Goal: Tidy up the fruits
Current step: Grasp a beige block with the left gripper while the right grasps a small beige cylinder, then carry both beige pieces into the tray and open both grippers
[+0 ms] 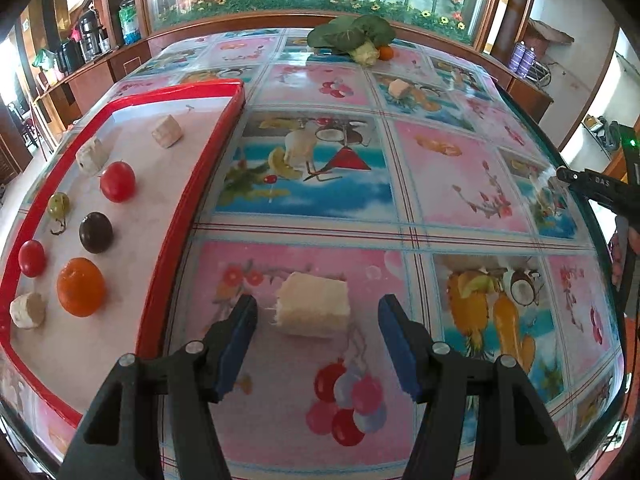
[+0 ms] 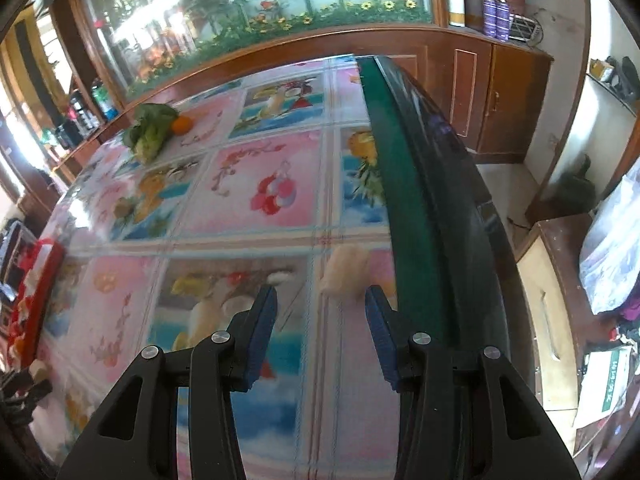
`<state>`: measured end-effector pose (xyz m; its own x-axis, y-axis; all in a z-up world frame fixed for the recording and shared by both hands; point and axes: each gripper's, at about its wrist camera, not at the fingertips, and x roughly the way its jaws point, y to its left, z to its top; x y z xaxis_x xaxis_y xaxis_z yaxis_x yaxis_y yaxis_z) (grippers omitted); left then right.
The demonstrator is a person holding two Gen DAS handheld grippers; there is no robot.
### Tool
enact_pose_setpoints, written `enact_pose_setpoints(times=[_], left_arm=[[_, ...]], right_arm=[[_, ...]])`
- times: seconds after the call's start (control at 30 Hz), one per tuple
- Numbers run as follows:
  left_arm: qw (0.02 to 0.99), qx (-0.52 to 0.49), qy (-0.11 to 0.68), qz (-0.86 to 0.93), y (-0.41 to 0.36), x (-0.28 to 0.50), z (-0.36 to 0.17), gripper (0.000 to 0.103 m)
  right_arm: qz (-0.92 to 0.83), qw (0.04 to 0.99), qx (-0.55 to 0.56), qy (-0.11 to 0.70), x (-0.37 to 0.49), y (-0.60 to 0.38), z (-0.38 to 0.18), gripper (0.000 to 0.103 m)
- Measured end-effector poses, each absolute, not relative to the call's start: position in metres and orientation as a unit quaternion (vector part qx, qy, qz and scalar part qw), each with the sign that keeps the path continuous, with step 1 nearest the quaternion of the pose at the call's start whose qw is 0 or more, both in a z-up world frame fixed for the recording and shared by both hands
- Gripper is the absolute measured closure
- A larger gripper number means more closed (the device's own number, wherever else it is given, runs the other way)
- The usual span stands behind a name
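A red-rimmed tray (image 1: 224,152) at the left holds a tomato (image 1: 117,181), an orange (image 1: 81,287), a dark round fruit (image 1: 96,232), a green grape (image 1: 59,205), a small tomato (image 1: 31,258) and pale chunks (image 1: 167,131). On the fruit-print tablecloth a pale chunk (image 1: 314,309) lies between the fingertips of my left gripper (image 1: 318,322), which is open with gaps on both sides. My right gripper (image 2: 320,306) is open too. A blurred pale chunk (image 2: 345,275) lies just ahead of its right fingertip, beside the table's green edge (image 2: 400,208).
At the far end lie a leafy vegetable (image 1: 352,34) and an orange (image 1: 386,53). Another pale chunk (image 1: 399,88) sits right of centre. The table drops off past the green edge, with wooden cabinets (image 2: 504,96) behind. The right gripper's black finger (image 1: 592,186) shows at the right.
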<state>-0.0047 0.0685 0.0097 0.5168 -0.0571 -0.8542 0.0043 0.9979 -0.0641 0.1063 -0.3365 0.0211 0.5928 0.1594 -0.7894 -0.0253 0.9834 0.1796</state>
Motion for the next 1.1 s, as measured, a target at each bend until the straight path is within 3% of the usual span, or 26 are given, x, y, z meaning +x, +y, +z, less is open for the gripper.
enact_pose_setpoints(times=[0.13,0.23,0.3,0.37,0.43,1.1], left_arm=[[0.873,-0.021,0.488,-0.015,0.068,-0.005,0.009,0.037],[0.875,-0.021,0.484,-0.014,0.069,-0.006,0.009,0.037],[0.877,-0.025,0.48,-0.012,0.071,-0.007,0.009,0.044],[0.878,-0.027,0.477,-0.017,0.074,-0.008,0.01,0.064],[0.878,-0.039,0.477,-0.025,0.077,-0.007,0.011,0.07],[0.879,-0.035,0.471,-0.073,0.061,-0.02,0.025,0.07]], right_arm=[[0.048,0.888,0.06,0.453,0.119,-0.335,0.016,0.058],[0.033,0.889,0.044,0.455,0.126,-0.335,0.017,0.063],[0.022,0.888,0.035,0.458,0.129,-0.336,0.018,0.077],[0.021,0.888,0.028,0.459,0.129,-0.336,0.017,0.079],[0.023,0.889,0.024,0.457,0.126,-0.335,0.017,0.079],[0.162,0.879,0.026,0.447,0.023,-0.229,0.045,0.079]])
